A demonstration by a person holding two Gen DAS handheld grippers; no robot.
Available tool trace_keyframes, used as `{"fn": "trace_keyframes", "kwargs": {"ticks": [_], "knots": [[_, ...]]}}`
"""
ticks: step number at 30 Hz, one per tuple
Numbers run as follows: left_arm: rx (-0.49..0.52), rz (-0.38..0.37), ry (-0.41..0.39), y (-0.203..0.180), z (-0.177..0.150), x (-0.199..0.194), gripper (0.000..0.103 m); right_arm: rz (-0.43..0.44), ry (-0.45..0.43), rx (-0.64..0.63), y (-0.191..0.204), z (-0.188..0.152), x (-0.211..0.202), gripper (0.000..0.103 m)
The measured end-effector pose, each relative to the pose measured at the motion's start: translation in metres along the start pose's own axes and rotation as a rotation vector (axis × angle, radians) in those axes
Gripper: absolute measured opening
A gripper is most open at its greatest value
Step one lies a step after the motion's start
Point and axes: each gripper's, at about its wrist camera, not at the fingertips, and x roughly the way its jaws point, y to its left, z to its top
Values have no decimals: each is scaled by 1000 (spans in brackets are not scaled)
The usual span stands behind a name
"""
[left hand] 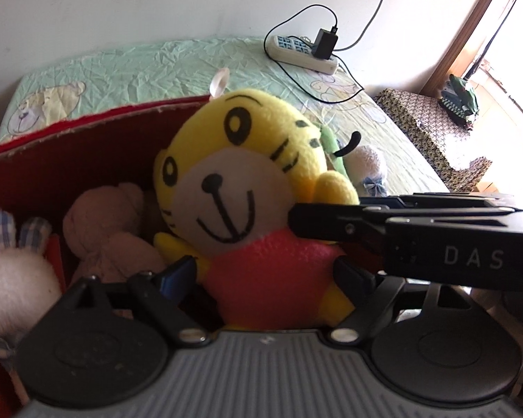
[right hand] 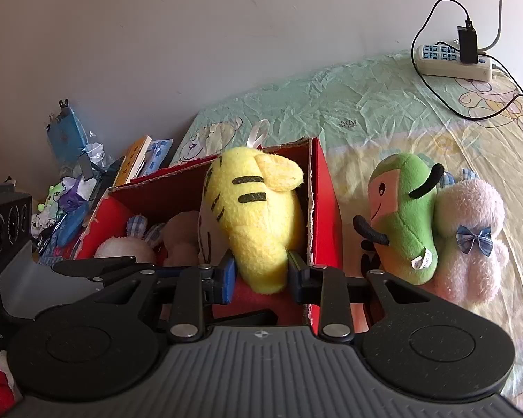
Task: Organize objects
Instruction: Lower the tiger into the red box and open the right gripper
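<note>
One yellow tiger toy (right hand: 251, 223) sits upright at the right end of a red box (right hand: 322, 195) on a bed (right hand: 383, 111), beside a brown toy (left hand: 104, 230) and a white rabbit toy (left hand: 14, 278). The right gripper (right hand: 259, 273) has its jaws clenched on the tiger's lower body. The left gripper (left hand: 265, 275) has its jaws released, one on each side of the tiger's red shirt, apparently not pressing. Probably best: ease the tiger deeper into the box before letting go. A green toy (right hand: 406, 219) and a pink toy (right hand: 470, 237) wait on the bed just right of the box.
</note>
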Motion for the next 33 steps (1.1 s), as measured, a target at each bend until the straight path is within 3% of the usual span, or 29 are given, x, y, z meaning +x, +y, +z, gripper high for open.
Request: {"fn": "trace_keyframes", "kwargs": {"ticks": [15,33], "knots": [[-18,93,9,-8,-2,3,100,29,-59,-14,-3,-7,-3,33],[-2,188,8,-25,-5,4,103,72,-88,-18,-8,-13,-8,33]]}}
